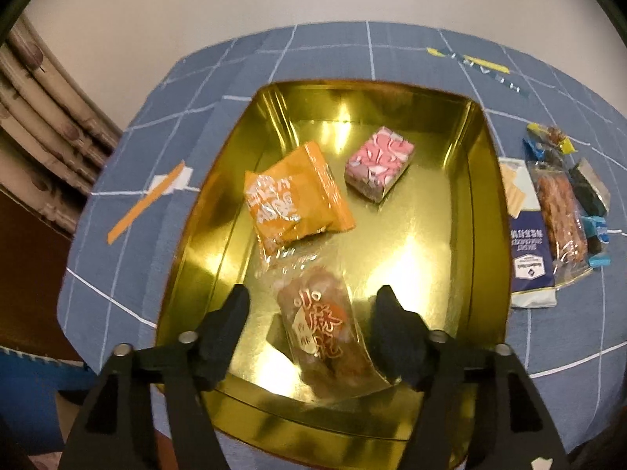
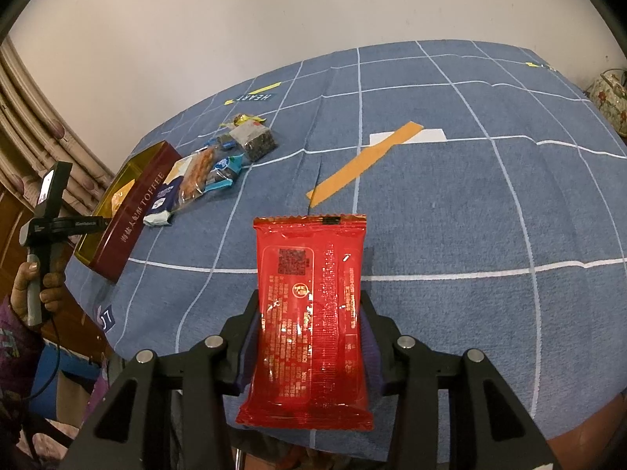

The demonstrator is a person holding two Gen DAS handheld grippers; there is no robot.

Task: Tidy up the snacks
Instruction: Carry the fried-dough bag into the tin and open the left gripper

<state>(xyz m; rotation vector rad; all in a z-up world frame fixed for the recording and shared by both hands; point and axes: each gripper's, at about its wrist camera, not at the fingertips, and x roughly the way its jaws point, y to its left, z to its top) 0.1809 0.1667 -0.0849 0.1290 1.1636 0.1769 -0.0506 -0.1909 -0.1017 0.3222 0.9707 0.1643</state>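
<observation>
Left gripper (image 1: 313, 337): jaws stand apart over the gold tin, pads clear of the packet between them.
Clear packet (image 1: 325, 337): lies on the tin floor between the left jaws, touching neither pad.
Orange packet (image 1: 294, 199): just beyond the left jaws, flat in the tin.
Pink packet (image 1: 378, 162): further in, right of the orange one.
Tin (image 1: 486, 196): open, red outer wall lettered TOFFEE.
Loose snacks (image 1: 556, 211): heaped on the blue checked cloth (image 1: 196, 90) just right of the tin.
Right gripper (image 2: 309, 337): jaws clamped on the red packet (image 2: 309, 313), raised above the cloth.
Hand (image 2: 35, 286): far left of the right jaws, grasping the other gripper's handle beside the tin.
</observation>
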